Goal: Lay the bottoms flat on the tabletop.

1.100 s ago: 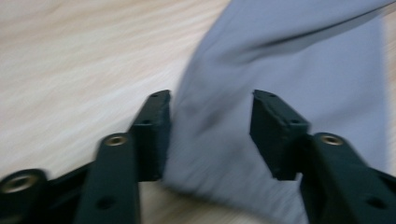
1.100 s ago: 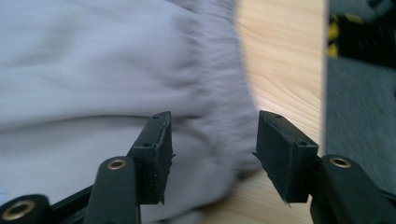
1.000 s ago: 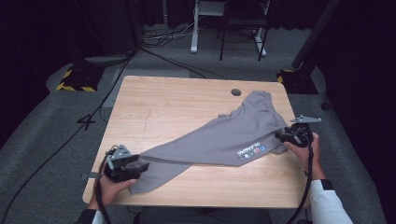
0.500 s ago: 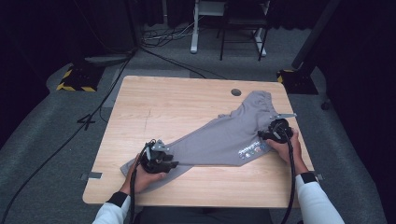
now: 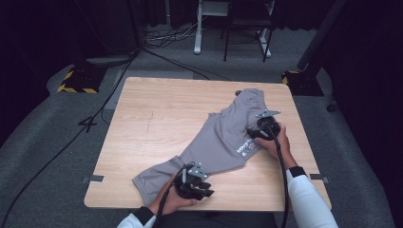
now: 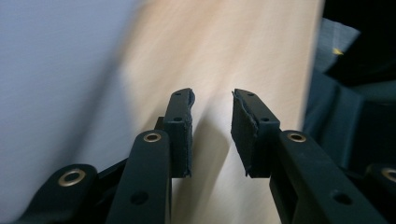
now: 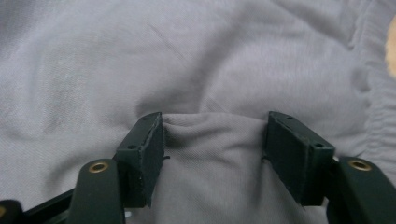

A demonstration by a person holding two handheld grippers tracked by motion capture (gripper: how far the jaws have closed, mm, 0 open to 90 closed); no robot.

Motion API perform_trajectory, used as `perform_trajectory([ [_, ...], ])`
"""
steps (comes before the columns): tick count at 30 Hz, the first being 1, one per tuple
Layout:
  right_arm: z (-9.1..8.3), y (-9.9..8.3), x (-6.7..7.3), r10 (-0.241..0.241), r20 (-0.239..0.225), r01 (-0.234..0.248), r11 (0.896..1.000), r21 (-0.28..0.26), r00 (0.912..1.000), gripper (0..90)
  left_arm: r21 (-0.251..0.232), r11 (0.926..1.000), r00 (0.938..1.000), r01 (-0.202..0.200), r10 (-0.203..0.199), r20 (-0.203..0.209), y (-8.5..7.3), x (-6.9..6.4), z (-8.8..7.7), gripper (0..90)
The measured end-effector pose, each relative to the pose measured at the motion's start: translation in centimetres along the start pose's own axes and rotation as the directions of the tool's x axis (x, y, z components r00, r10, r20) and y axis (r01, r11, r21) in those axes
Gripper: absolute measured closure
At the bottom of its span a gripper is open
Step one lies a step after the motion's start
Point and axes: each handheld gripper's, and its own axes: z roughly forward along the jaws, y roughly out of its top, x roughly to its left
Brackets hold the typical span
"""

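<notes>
A grey garment (image 5: 218, 137) with a small printed logo lies slantwise on the wooden table (image 5: 157, 114). My left gripper (image 5: 202, 186) sits at the front edge, just by the garment's near end. In the left gripper view its jaws (image 6: 212, 93) have just been closing and stand apart over bare wood (image 6: 233, 46), with nothing between them and grey cloth (image 6: 46, 93) off to the left. My right gripper (image 5: 254, 134) rests on the garment's far part beside the logo. Its jaws (image 7: 215, 116) have just been opening and stand wide, with a raised fold of cloth (image 7: 210, 154) between them.
A dark round spot (image 5: 238, 93) marks the table near the garment's far end. Beyond the table, on grey carpet, are cables, a white stand (image 5: 197, 28) and weighted bases with yellow-black stripes (image 5: 76, 83). Bare wood spreads over the table's left half.
My left hand has slid right along the front edge, from the left corner to near the middle. My right hand moved inward onto the garment. The garment, stretched before, now lies shorter and slacker.
</notes>
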Motion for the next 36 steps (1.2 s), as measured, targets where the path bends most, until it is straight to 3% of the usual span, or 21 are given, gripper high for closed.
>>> perform_trajectory([
  [3,-0.8,0.6,1.5,-0.024,-0.024,0.023,0.999,-0.043,0.9994,37.8,0.031,0.9974,0.9972,-0.064,0.065,-0.036,0.6,-1.1,0.2,59.4],
  [5,-2.3,0.8,3.8,-0.073,-0.156,0.06,0.994,-0.087,0.9851,37.5,0.026,0.9957,0.9919,-0.089,0.091,-0.089,0.4,-0.9,-1.4,54.5],
  [7,-2.8,0.8,4.9,-0.105,-0.184,0.087,0.991,-0.102,0.9773,37.3,0.002,0.9972,0.9921,-0.074,0.074,-0.101,0.1,-0.6,-2.3,53.6],
  [10,-4.1,0.6,8.8,-0.201,-0.32,0.16,0.976,-0.151,0.926,37.8,-0.041,0.9985,0.9839,-0.037,0.029,-0.177,-0.9,0.7,-5.2,49.1],
  [11,-4.5,0.4,10.3,-0.252,-0.355,0.205,0.965,-0.164,0.9003,38.4,-0.056,0.998,0.9781,-0.029,0.017,-0.207,-1.4,1.2,-6.2,47.0],
  [14,-5.4,-0.3,14.6,-0.373,-0.432,0.318,0.928,-0.196,0.8211,41.7,-0.092,0.9957,0.9463,-0.002,-0.028,-0.322,-3.1,2.8,-8.9,44.6],
  [15,-6.1,-0.7,17.1,-0.432,-0.468,0.367,0.902,-0.228,0.7709,46.4,-0.1,0.995,0.9351,0.01,-0.045,-0.351,-3.8,3.3,-9.5,45.0],
  [16,-6.4,-0.8,18.1,-0.451,-0.472,0.381,0.893,-0.241,0.7574,49.0,-0.099,0.9948,0.9259,0.027,-0.062,-0.373,-4.4,3.9,-10.0,45.6],
  [17,-6.4,-0.8,18.1,-0.451,-0.472,0.381,0.893,-0.241,0.7574,49.0,-0.102,0.9935,0.922,0.051,-0.086,-0.378,-5.1,4.4,-10.2,45.6],
  [19,-6.8,-1.2,19.6,-0.457,-0.519,0.376,0.889,-0.26,0.7226,55.5,-0.084,0.9945,0.9135,0.062,-0.09,-0.397,-6.1,5.2,-10.4,46.2],
  [21,-7.0,-1.4,20.9,-0.502,-0.526,0.417,0.865,-0.281,0.687,55.6,-0.081,0.9923,0.9156,0.093,-0.118,-0.385,-7.0,5.9,-10.4,47.3],
  [22,-6.9,-1.5,21.4,-0.506,-0.532,0.42,0.862,-0.284,0.679,55.6,-0.081,0.9914,0.9198,0.102,-0.125,-0.372,-7.2,6.0,-10.3,47.5],
  [25,-5.9,-1.4,21.7,-0.51,-0.499,0.44,0.859,-0.261,0.7008,53.0,-0.056,0.9922,0.9262,0.111,-0.124,-0.356,-7.5,6.2,-9.9,49.2],
  [26,-5.6,-1.3,21.4,-0.504,-0.47,0.44,0.863,-0.247,0.7245,51.4,-0.047,0.9917,0.9304,0.119,-0.128,-0.343,-7.5,6.1,-9.6,49.4],
  [28,-5.2,-1.1,20.0,-0.471,-0.403,0.407,0.882,-0.239,0.7842,50.4,-0.052,0.9906,0.9315,0.126,-0.137,-0.337,-7.1,5.7,-8.8,49.7],
  [30,-4.8,-0.8,17.8,-0.414,-0.32,0.366,0.908,-0.202,0.8518,46.0,-0.042,0.9921,0.9417,0.118,-0.126,-0.312,-6.4,5.0,-8.1,50.0],
  [31,-4.1,-1.0,15.3,-0.319,-0.304,0.285,0.946,-0.152,0.8975,46.6,-0.043,0.9946,0.9582,0.094,-0.102,-0.267,-5.8,4.0,-7.0,50.4],
  [32,-4.1,-1.0,15.3,-0.319,-0.304,0.285,0.946,-0.152,0.8975,46.6,-0.043,0.9946,0.9582,0.094,-0.102,-0.267,-5.8,4.0,-7.0,50.7],
  [34,-3.3,-1.5,12.0,-0.195,-0.297,0.178,0.98,-0.084,0.9346,46.5,-0.028,0.998,0.9676,0.057,-0.062,-0.245,-5.2,2.8,-6.0,50.8],
  [35,-3.3,-1.5,12.0,-0.195,-0.297,0.178,0.98,-0.084,0.9346,46.5,-0.02,0.9989,0.9729,0.041,-0.045,-0.227,-4.9,2.2,-5.5,50.8],
  [36,-3.5,-2.1,10.6,-0.176,-0.269,0.167,0.984,-0.058,0.9469,45.8,-0.02,0.9993,0.979,0.032,-0.036,-0.201,-4.6,1.6,-5.0,50.8],
])
